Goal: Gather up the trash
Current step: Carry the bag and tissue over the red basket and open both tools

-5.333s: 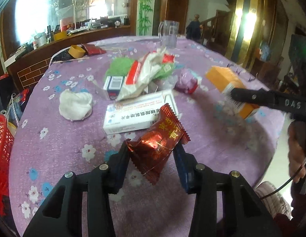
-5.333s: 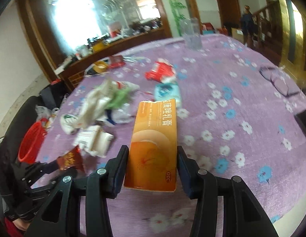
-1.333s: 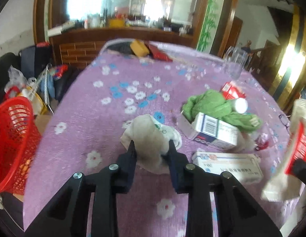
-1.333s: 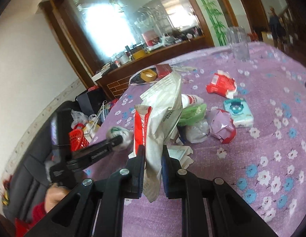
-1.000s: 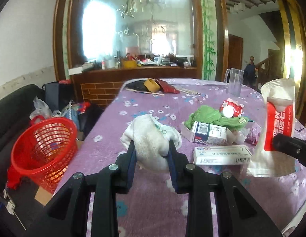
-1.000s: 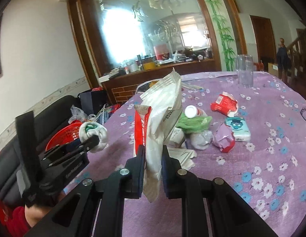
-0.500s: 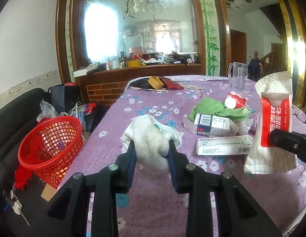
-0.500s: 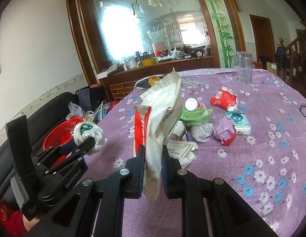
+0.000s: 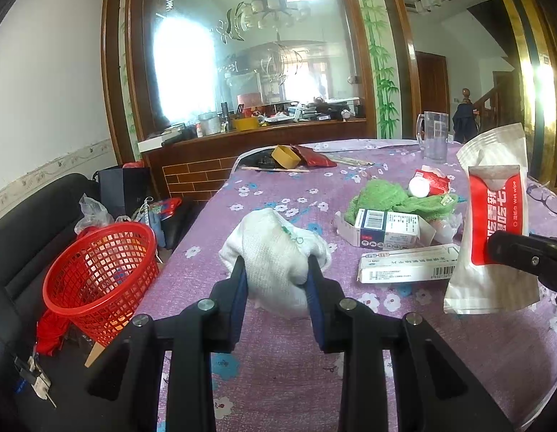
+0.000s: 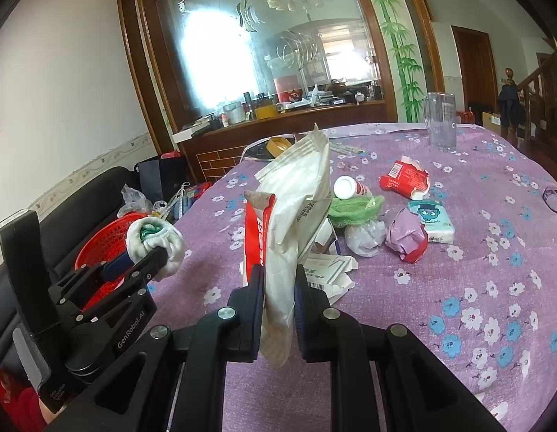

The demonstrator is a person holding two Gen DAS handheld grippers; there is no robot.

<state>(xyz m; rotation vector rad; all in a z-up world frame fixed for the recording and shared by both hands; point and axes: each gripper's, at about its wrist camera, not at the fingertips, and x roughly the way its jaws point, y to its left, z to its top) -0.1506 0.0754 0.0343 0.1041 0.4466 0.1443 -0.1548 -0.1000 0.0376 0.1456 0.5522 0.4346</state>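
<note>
Left tool (image 9: 276,280) is clamped on a white balled-up cloth (image 9: 275,248), pads squeezing it from both sides, the bundle held up above the purple flowered counter (image 9: 278,360). Right tool (image 10: 277,298) has its jaws pinched tight on a white-and-red wet wipe packet (image 10: 293,216), which stands upright out of the grip, clear of the cloth. Two pieces of trash in hand, then, and both off the surface.

The job now, by my reading, is the carry to the red mesh basket (image 9: 98,262), which sits off the counter's left edge, down beside a black sofa. The left load is nearer to it. Best to swing that one out past the edge, get the cloth squarely over the rim, and only then let the jaws part; it is soft and springy, so a release too early could bounce it off the rim. The packet is tall and floppy, so lower it well into the mouth before letting go.

What the basket holds I cannot make out through the mesh. Left on the counter: a green cloth (image 10: 354,208), a barcoded carton (image 9: 386,228), a long flat box (image 9: 404,270), a tissue pack (image 10: 431,219), a crumpled purple wrapper (image 10: 406,237), and a glass mug (image 10: 440,120) that looks empty.
</note>
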